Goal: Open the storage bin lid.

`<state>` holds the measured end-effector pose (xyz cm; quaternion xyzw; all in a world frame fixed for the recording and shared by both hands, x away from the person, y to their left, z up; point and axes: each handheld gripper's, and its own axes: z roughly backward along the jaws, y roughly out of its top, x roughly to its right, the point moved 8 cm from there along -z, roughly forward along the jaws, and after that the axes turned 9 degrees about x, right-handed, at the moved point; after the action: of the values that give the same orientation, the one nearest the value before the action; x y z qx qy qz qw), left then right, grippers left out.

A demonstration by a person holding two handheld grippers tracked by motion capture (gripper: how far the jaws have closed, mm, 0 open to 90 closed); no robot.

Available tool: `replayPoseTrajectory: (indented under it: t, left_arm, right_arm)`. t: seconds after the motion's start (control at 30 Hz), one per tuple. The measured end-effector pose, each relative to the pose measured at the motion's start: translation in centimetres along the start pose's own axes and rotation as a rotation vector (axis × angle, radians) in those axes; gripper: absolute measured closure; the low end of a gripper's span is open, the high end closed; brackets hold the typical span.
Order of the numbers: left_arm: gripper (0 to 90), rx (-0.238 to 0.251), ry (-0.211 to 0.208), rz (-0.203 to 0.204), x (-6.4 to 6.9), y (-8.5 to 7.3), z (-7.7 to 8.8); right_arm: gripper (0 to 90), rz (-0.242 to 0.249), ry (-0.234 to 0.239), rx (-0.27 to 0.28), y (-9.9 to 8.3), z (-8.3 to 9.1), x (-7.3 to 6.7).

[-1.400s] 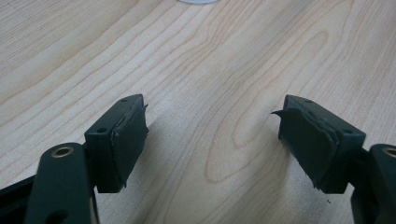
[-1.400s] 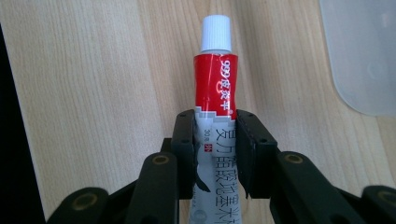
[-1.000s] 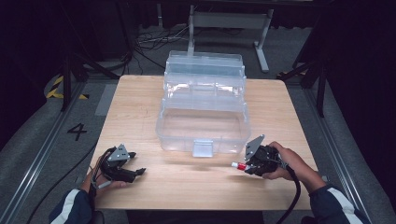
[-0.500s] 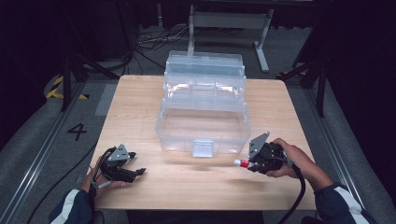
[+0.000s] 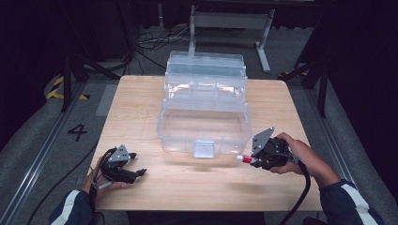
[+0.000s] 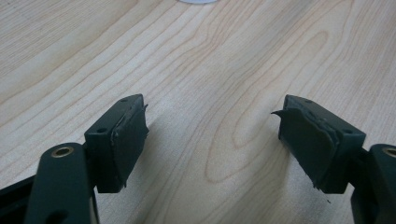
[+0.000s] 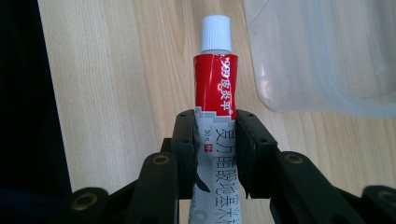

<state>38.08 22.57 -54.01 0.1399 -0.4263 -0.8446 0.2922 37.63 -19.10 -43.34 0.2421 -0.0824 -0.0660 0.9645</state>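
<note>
My right gripper (image 5: 251,158) is clamped on a red-and-white tube (image 7: 215,84), its jaws pressing the tube's lower half while the white cap points out ahead, toward the front wall of the clear plastic box (image 5: 204,124). That hand is held above the wooden table (image 5: 141,101), just off the box's near right corner, forearm coming in from the lower right. My left gripper (image 6: 212,135) rests low at the table's near left edge, jaws spread wide with nothing between them.
</note>
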Motion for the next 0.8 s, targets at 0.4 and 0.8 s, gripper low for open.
replayPoseTrajectory:
  t: [0.4, 0.8]
  left_arm:
    - [23.8, 0.000, 0.000, 0.000, 0.0, 0.0, 0.0]
    - [23.8, 0.000, 0.001, 0.001, 0.0, 0.0, 0.0]
  right_arm:
    - [70.9, 0.032, -0.017, 0.001, 1.4, 1.8, 0.6]
    - [70.9, 0.054, -0.031, 0.000, 2.6, 2.6, 1.2]
